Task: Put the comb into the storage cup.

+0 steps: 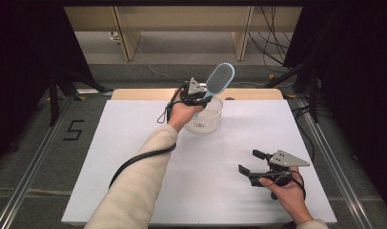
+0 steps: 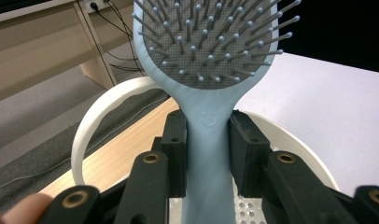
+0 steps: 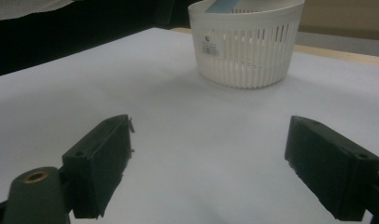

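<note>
In the high view, the left gripper (image 1: 201,98) is held over the white basket (image 1: 211,121), which stands on the white table (image 1: 134,157) near its far edge. Its jaws are clamped on the handle of a light blue hairbrush (image 1: 220,78), whose oval bristled head rises up and to the right above the basket, tilted away from the person. The left hand (image 1: 181,113) grasps the gripper body from the near side, with the sleeve reaching in from the bottom and a black cable looping beside it. The right gripper (image 1: 251,162) sits well apart from the basket, low over the near right part of the table, held by the right hand (image 1: 284,188); its jaws are spread wide with nothing between them. In the left gripper view, the two black pads (image 2: 176,154) press on either side of the hairbrush (image 2: 208,135) handle just below the head, and the grey bristle pad faces the camera. The white rim of the basket (image 2: 92,121) curves behind and below the jaws, and its perforated bottom shows beneath the handle. In the right gripper view, the jaws stand far apart over the bare table (image 3: 85,84), and the basket (image 3: 246,44) stands farther off with a strip of blue visible at its rim.
</note>
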A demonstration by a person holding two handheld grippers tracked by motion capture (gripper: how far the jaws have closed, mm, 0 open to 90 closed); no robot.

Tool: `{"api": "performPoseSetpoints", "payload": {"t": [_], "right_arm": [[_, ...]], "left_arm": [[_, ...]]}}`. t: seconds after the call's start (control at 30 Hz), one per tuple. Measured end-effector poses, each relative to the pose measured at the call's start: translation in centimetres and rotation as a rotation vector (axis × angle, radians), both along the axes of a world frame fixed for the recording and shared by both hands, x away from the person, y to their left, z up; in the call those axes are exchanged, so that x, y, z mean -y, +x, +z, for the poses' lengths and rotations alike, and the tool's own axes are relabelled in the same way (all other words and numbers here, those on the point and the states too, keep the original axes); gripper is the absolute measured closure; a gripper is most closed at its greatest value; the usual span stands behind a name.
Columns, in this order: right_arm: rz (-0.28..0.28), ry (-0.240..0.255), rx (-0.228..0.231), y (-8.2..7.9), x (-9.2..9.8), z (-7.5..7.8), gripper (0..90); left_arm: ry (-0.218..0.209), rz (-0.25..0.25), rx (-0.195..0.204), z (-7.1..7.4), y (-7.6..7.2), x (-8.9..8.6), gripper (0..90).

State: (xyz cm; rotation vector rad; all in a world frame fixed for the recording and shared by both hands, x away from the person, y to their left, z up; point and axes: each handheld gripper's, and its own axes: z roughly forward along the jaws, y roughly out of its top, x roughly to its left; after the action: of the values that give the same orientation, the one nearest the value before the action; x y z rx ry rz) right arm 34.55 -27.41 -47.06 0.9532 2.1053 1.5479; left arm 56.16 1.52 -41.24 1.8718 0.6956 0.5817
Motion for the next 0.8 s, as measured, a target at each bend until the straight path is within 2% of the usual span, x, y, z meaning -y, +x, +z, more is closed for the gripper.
{"api": "performPoseSetpoints", "payload": {"t": [0.53,0.8], "right_arm": [[0.0,0.001,-0.003,0.01,-0.02,-0.03,15.4],[0.001,0.0,-0.003,0.03,-0.01,-0.05,15.4]], "left_arm": [[0.024,0.001,-0.002,-0.57,-0.02,0.07,69.3],[0.031,0.01,-0.022,-0.81,0.07,0.02,69.1]]}}
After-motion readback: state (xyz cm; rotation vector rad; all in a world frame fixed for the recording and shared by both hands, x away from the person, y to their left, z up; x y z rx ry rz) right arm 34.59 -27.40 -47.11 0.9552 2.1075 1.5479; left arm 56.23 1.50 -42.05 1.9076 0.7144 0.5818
